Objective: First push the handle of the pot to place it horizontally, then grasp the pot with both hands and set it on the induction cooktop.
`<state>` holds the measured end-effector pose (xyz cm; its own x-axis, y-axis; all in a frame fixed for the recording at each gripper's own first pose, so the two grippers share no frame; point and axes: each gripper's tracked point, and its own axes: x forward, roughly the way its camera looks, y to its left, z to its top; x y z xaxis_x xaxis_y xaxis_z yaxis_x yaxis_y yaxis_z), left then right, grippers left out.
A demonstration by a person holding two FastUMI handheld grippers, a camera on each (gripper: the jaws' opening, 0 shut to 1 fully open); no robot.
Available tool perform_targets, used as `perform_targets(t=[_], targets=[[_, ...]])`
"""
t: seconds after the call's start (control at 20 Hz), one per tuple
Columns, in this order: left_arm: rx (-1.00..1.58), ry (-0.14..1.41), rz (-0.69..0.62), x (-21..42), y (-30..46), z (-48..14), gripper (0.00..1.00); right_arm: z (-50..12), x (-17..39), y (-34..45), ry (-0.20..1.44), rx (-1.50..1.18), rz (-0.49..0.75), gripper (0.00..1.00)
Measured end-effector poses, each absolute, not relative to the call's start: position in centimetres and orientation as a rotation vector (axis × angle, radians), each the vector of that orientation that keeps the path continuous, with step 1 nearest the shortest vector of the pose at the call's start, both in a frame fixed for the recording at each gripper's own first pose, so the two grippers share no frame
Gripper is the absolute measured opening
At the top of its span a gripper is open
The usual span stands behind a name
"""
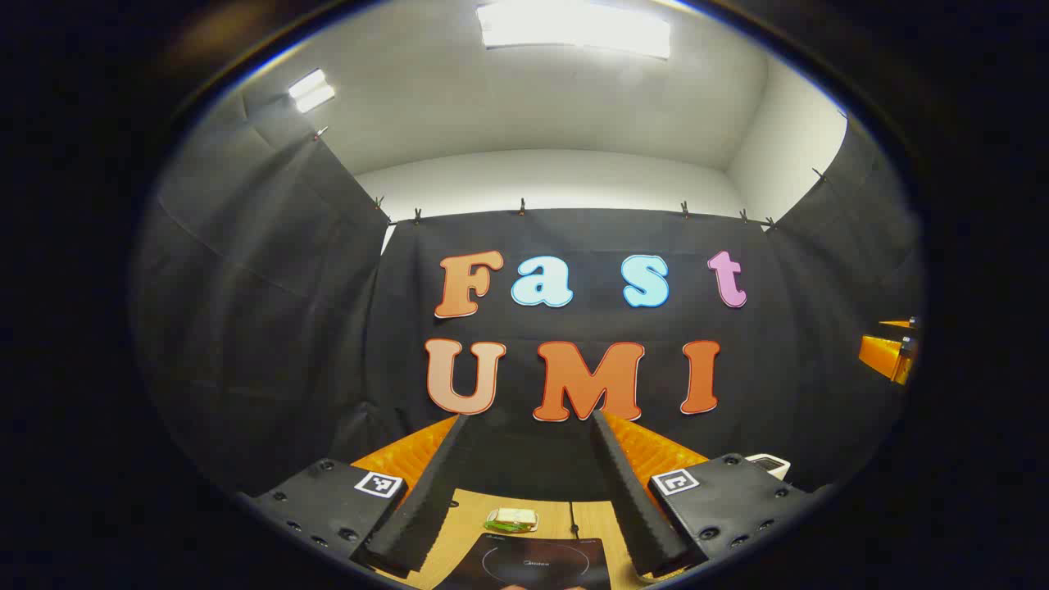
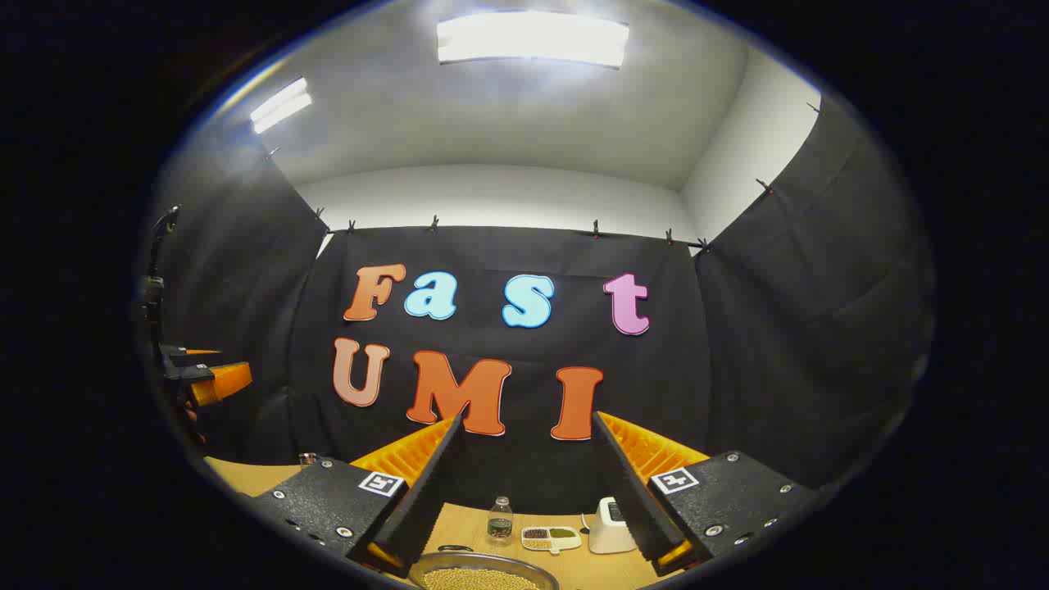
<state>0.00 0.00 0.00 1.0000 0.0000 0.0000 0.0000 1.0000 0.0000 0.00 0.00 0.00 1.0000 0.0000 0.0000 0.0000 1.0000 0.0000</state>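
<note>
In the left gripper view my left gripper (image 1: 529, 422) is open, held up above the table with nothing between its fingers. Below it lies the black induction cooktop (image 1: 533, 564) with a ring marked on its top. In the right gripper view my right gripper (image 2: 529, 419) is open too, fingers spread wide and empty. Beneath it, at the bottom edge, shows the round metal pot (image 2: 482, 575) with pale grains inside; its handle is cut off from sight. The left gripper (image 2: 209, 377) shows at the far left of the right gripper view, the right gripper (image 1: 889, 352) at the far right of the left gripper view.
On the wooden table (image 1: 467, 524), a small green and white packet (image 1: 513, 519) lies behind the cooktop. In the right gripper view a small bottle (image 2: 500, 521), a divided dish of beans (image 2: 551, 537) and a white device (image 2: 610, 525) stand behind the pot, near the black cloth wall.
</note>
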Motion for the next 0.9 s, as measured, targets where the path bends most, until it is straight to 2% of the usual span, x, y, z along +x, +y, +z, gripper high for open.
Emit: perform_targets(t=[0.9], targets=[[0.035, 0.009, 0.022, -0.2, 0.8, -0.5, 0.97, -0.2, 0.3, 1.0, -0.01, 0.014, 0.018, 0.94]])
